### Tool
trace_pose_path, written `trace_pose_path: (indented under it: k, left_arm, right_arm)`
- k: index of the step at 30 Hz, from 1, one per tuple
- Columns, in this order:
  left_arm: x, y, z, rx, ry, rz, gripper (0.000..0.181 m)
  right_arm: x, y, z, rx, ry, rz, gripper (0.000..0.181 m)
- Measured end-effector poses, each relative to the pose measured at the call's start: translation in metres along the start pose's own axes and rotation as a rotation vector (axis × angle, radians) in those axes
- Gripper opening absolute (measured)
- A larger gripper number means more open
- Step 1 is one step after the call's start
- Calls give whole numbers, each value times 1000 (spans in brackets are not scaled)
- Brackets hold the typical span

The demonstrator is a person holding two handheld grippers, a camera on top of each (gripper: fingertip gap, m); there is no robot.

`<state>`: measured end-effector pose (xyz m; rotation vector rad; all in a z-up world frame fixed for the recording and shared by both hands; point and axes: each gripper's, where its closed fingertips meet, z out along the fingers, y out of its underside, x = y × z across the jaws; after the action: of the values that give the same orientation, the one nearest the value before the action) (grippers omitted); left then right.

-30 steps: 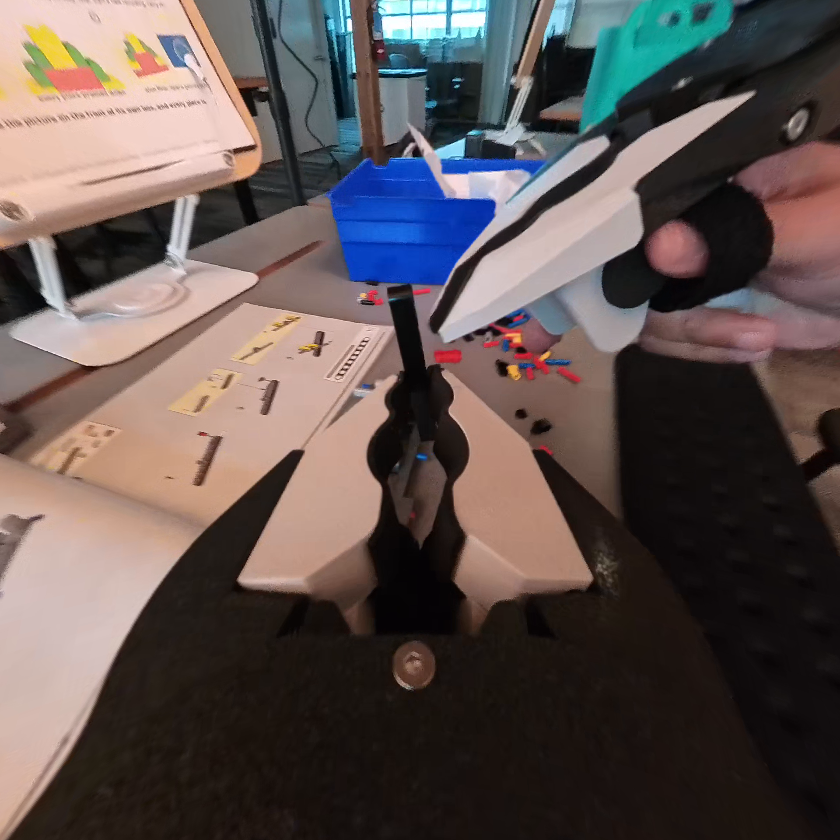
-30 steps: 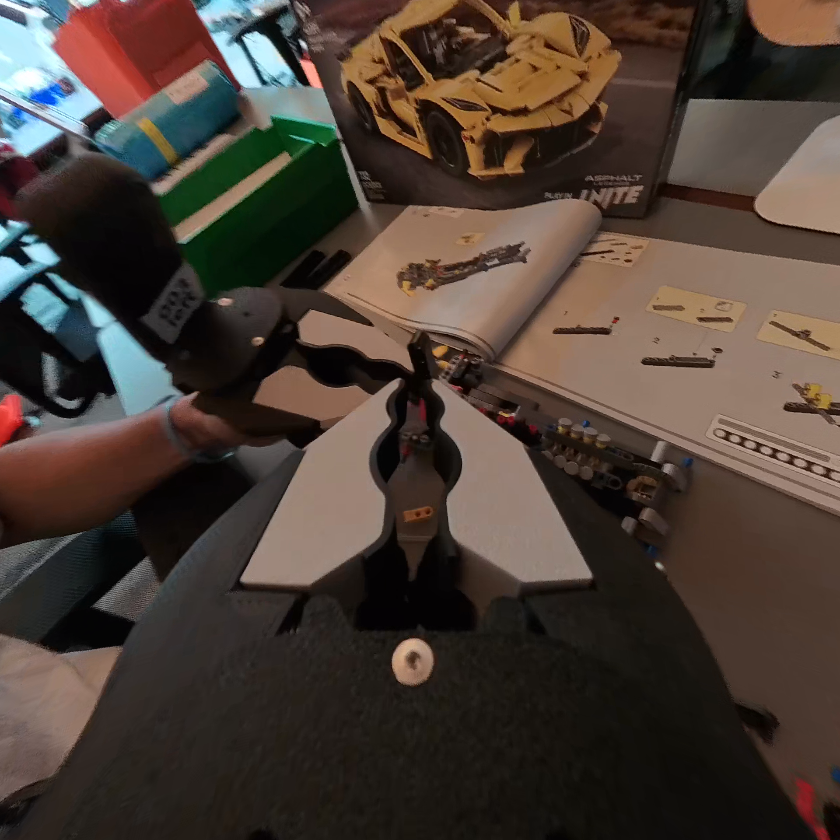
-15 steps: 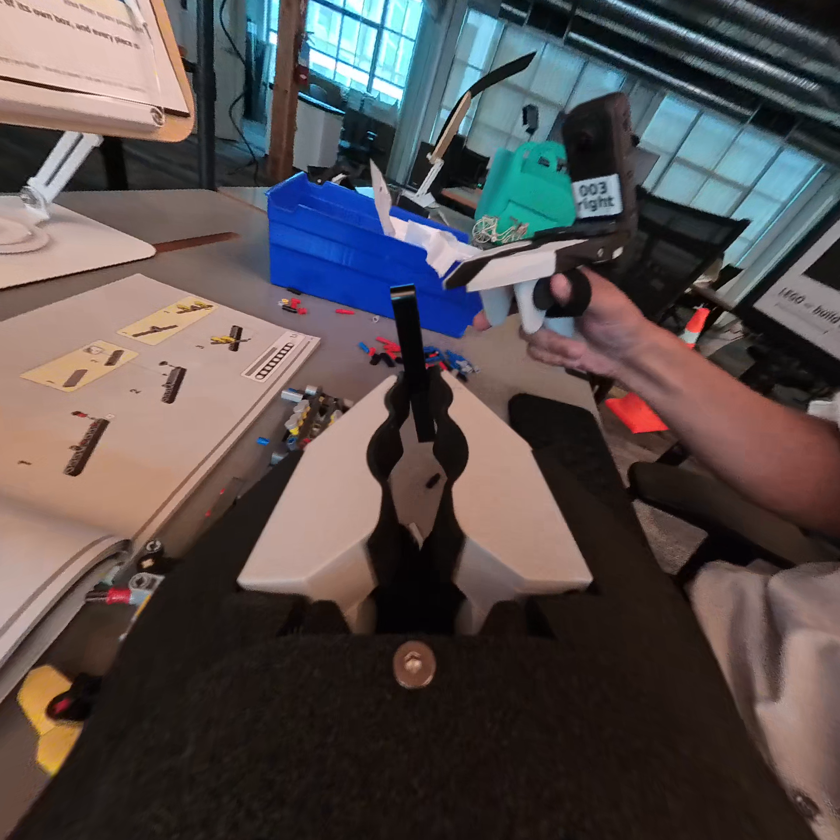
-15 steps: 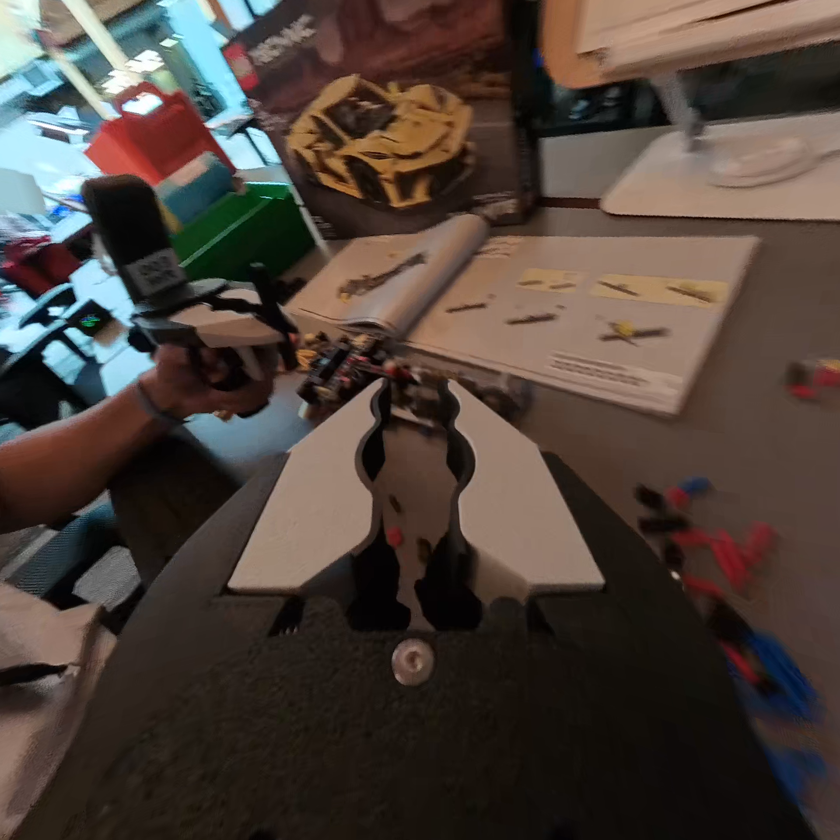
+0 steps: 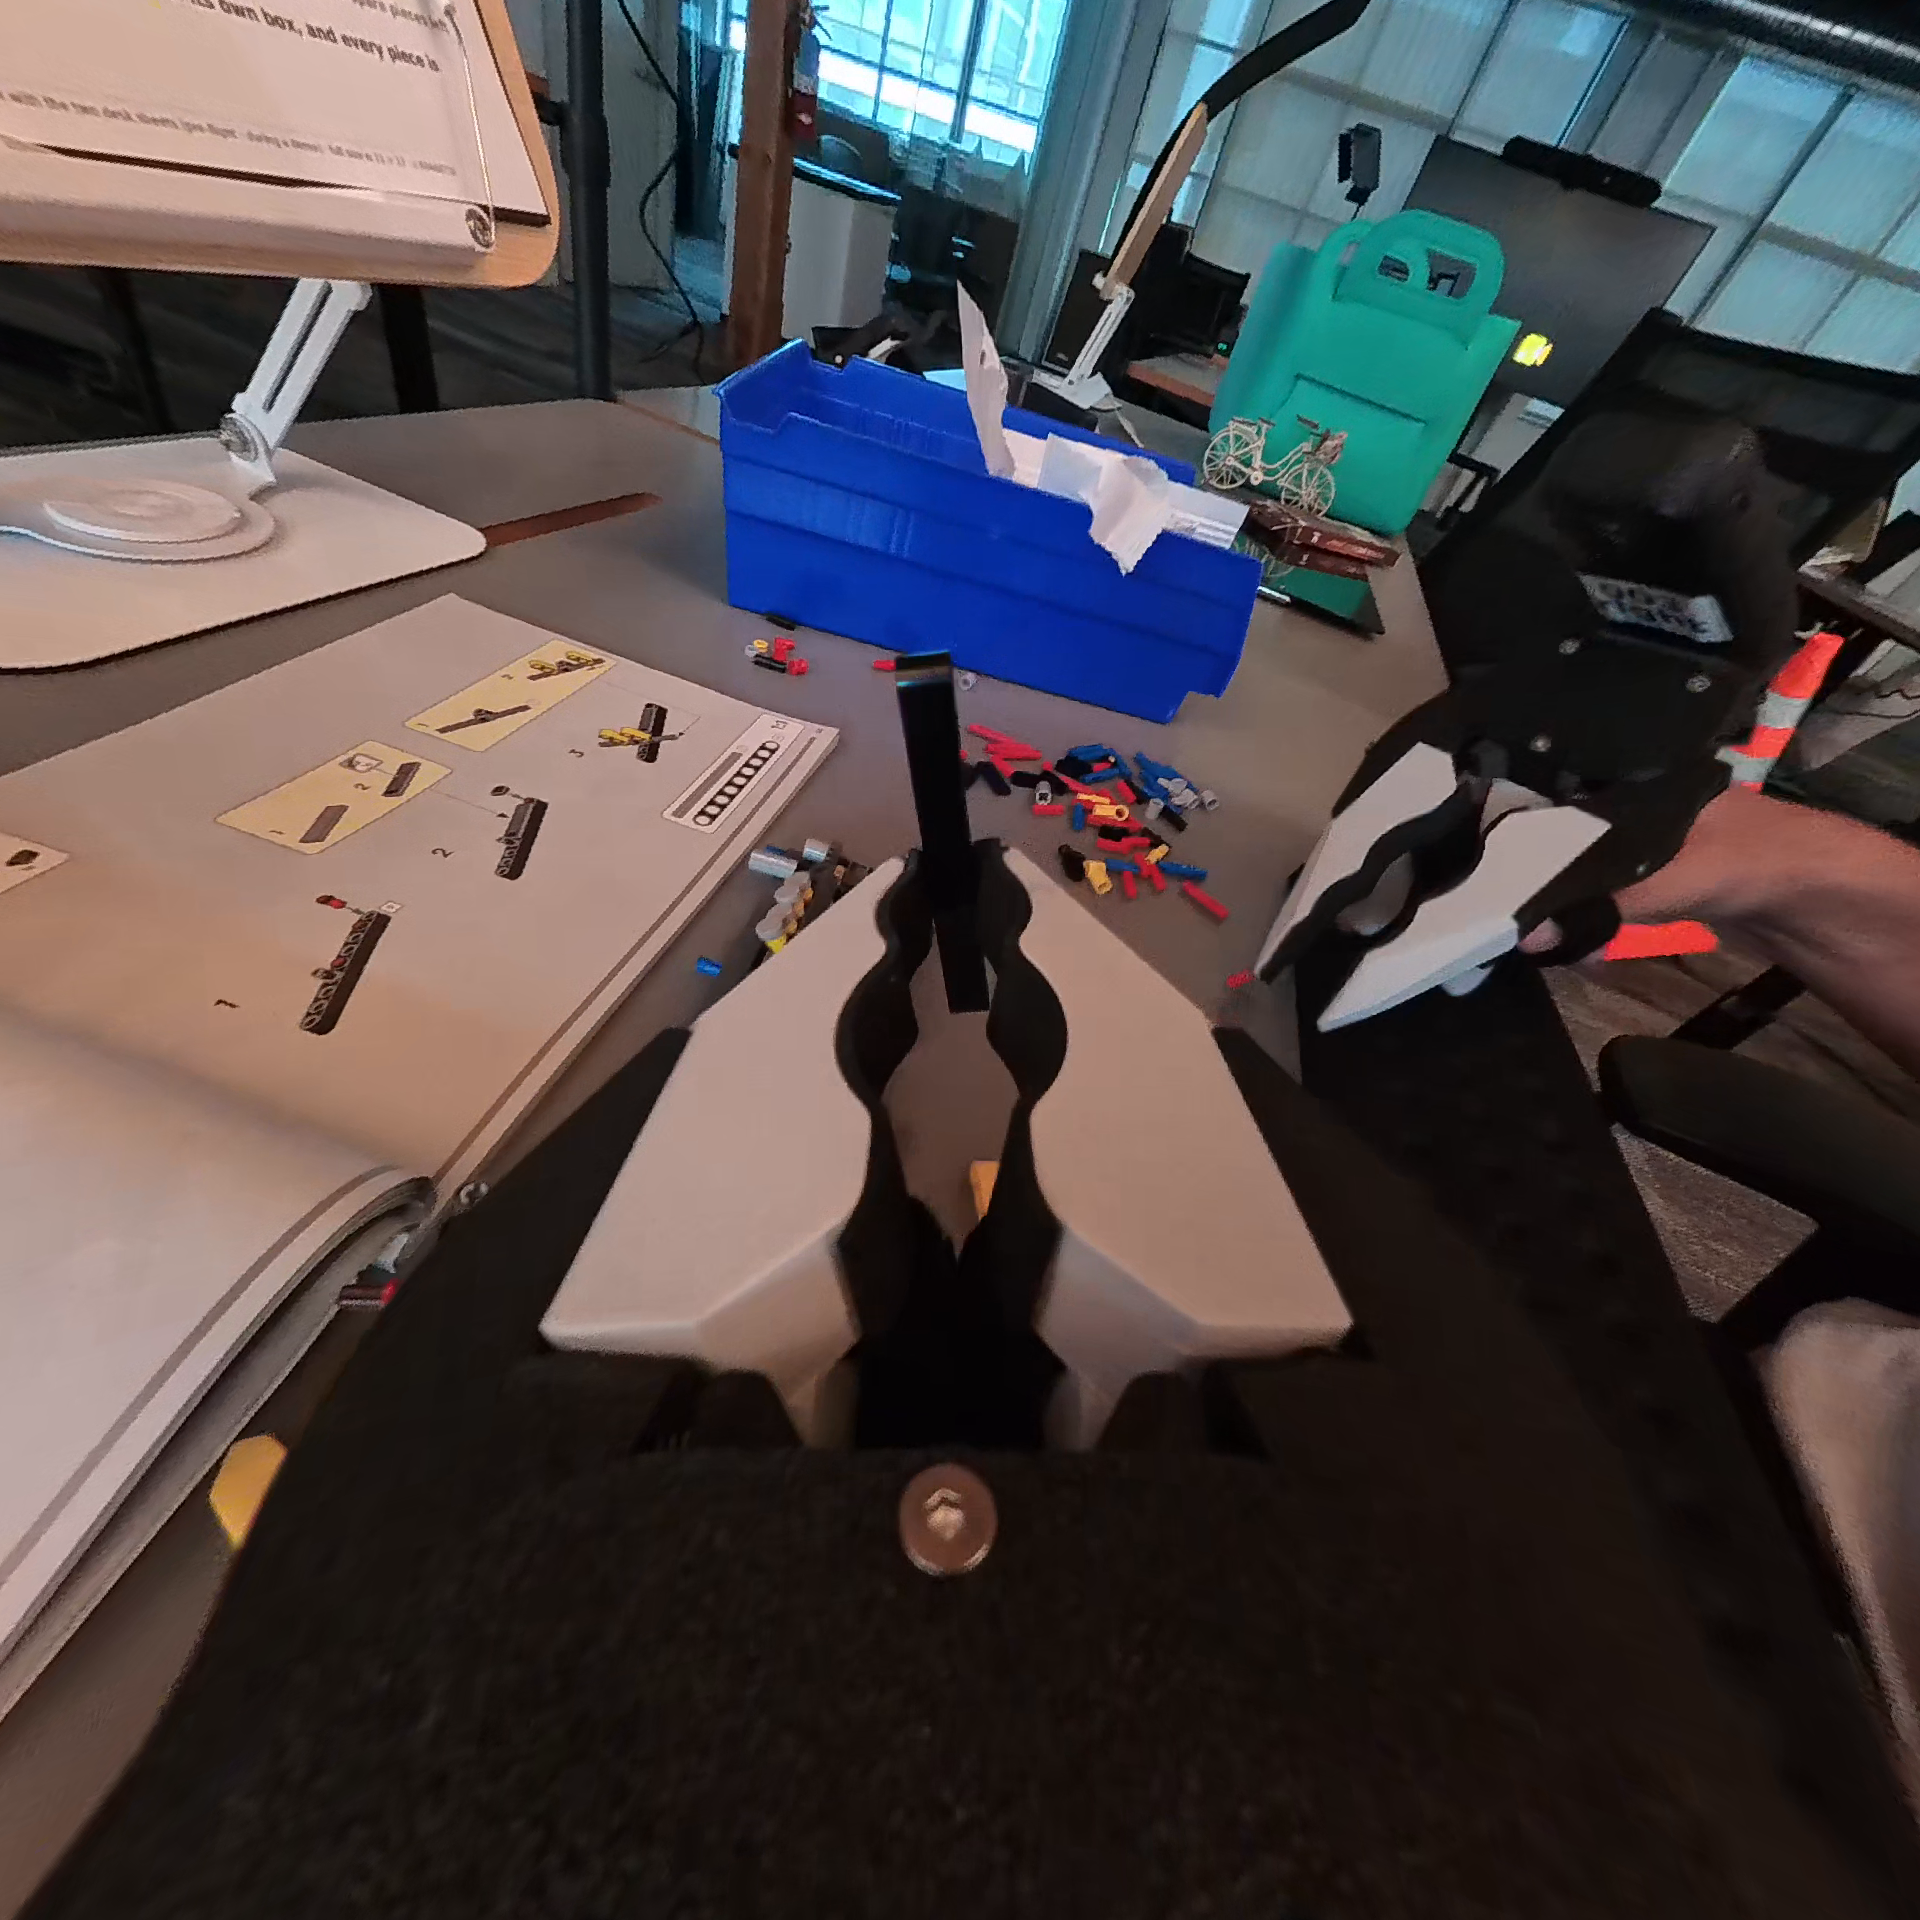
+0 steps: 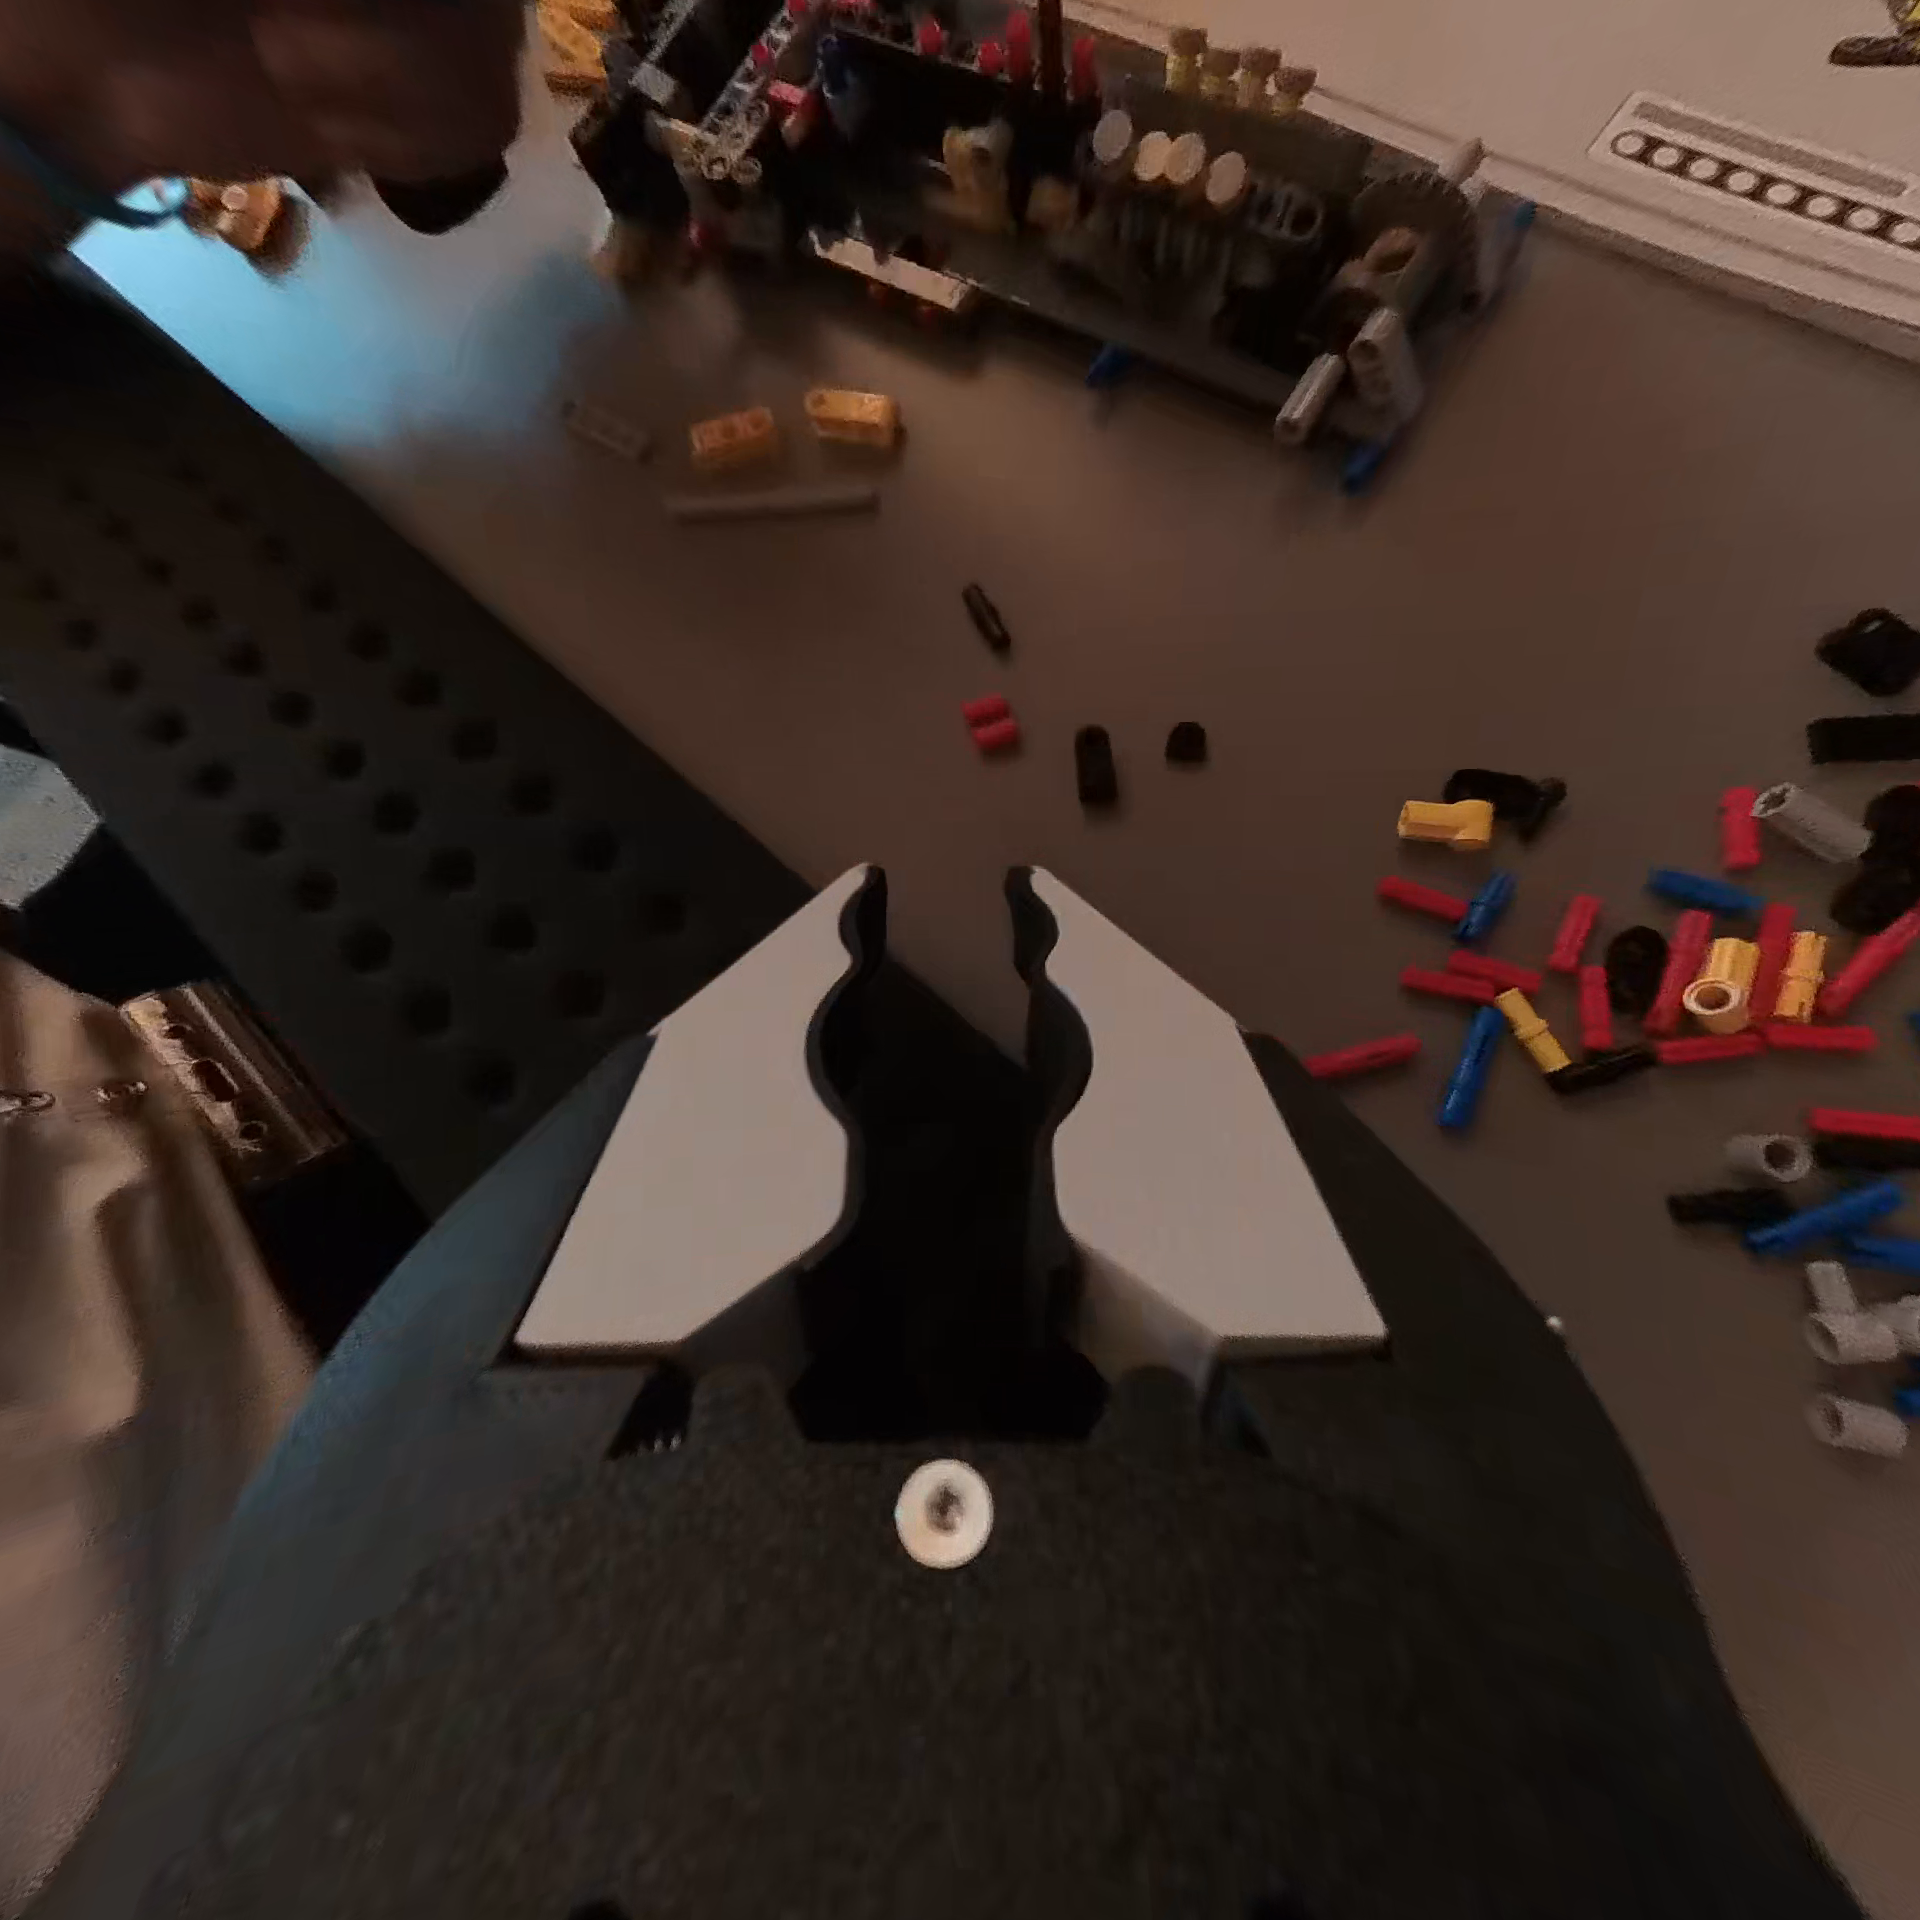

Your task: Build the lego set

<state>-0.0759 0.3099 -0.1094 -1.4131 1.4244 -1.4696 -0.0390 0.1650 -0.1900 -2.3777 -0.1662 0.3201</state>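
Left tool [image 5: 951,883] hides the black beam's [image 5: 940,790] lower end.

Blue bin [image 5: 966,561] holding white paper [image 5: 1091,488], teal bag [image 5: 1361,374], white stand [image 5: 208,509]

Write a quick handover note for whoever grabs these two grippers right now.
Left gripper: shut on a long black lego beam, standing upright.
Right gripper: open, empty, low over the grey table near small black and red pins.
Partly built lego chassis sits beside the open instruction booklet; loose coloured pins lie before the blue plastic bin.
Left: pick a pin, fit the beam.
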Motion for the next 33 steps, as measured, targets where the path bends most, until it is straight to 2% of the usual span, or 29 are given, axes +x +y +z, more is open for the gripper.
trace_pose_path:
  k: [5,9,11,16,19,25,33]
  left_arm:
    - [-3,-2,-3,5,-19,19,6]
    - [-4,-2,-4,-1,-28,35,6]
    - [-3,-1,-3,-5,-29,44,7]
    - [1,2,-1,-19,-25,62,6]
    - [1,3,0,-24,-29,72,6]
    - [1,1,-2,-18,-26,67,6]
    - [-1,1,-3,-16,-28,71,6]
  right_arm:
    - [19,12,-7,-122,69,-51,23]
    - [55,30,-39,-198,181,-52,22]
    - [67,36,-50,-209,181,-13,21]
    - [83,46,-48,-250,201,-20,21]
    - [99,43,-49,-221,242,-51,19]
    - [115,22,-45,-20,197,-140,19]
    - [122,25,-35,-46,135,-223,16]
